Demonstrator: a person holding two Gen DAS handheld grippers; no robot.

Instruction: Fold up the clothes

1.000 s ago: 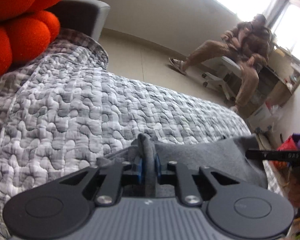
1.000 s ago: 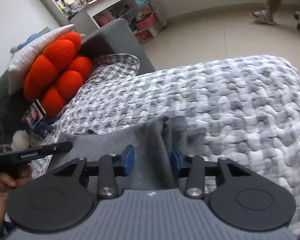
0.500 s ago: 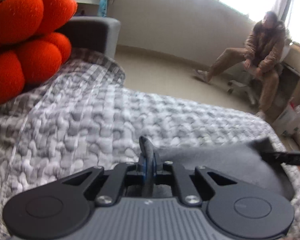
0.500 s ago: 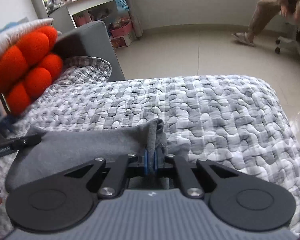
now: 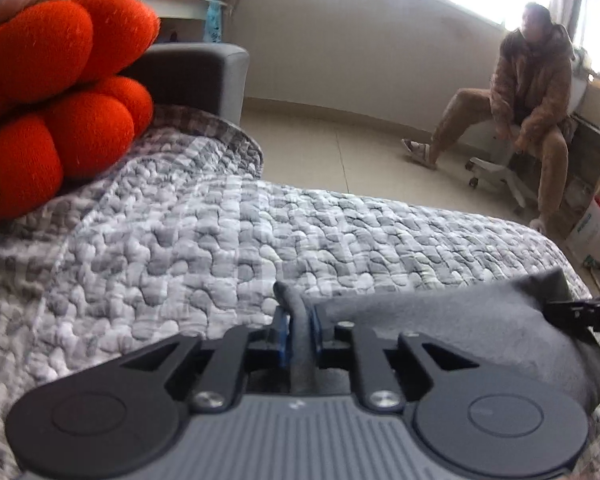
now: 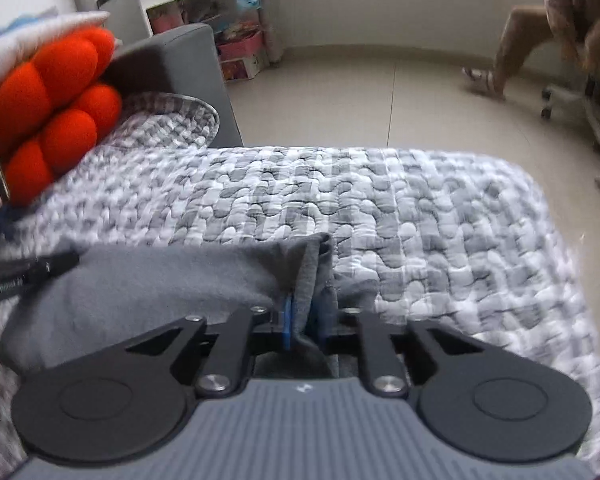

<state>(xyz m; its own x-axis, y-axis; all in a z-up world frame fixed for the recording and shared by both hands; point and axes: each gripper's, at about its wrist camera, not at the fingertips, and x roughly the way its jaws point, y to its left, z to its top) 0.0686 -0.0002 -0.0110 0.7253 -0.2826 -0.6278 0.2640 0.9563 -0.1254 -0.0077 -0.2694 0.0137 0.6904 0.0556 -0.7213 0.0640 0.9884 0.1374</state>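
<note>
A grey garment point(image 5: 440, 320) point(image 6: 148, 280) is stretched between my two grippers above a grey-and-white quilt point(image 5: 220, 240) point(image 6: 420, 220). My left gripper point(image 5: 299, 330) is shut on the garment's left corner, a fold of cloth standing up between its blue pads. My right gripper point(image 6: 305, 318) is shut on the opposite corner, bunched cloth pinched in its jaws. Each view shows the other gripper's black tip at the garment's far edge: the right gripper point(image 5: 580, 312) in the left wrist view, the left gripper point(image 6: 28, 276) in the right wrist view.
An orange knotted cushion point(image 5: 60, 92) point(image 6: 52, 112) leans at the left against a grey sofa arm point(image 5: 196, 72). A person point(image 5: 528, 92) sits on a white chair beyond the quilt's far edge. Shelves with clutter point(image 6: 220, 32) stand at the back wall. Tiled floor lies past the quilt.
The right gripper, open around the cloth a second ago, has shut on it. Both grippers have lifted and pulled the garment taut between them, shifting towards the quilt's far side.
</note>
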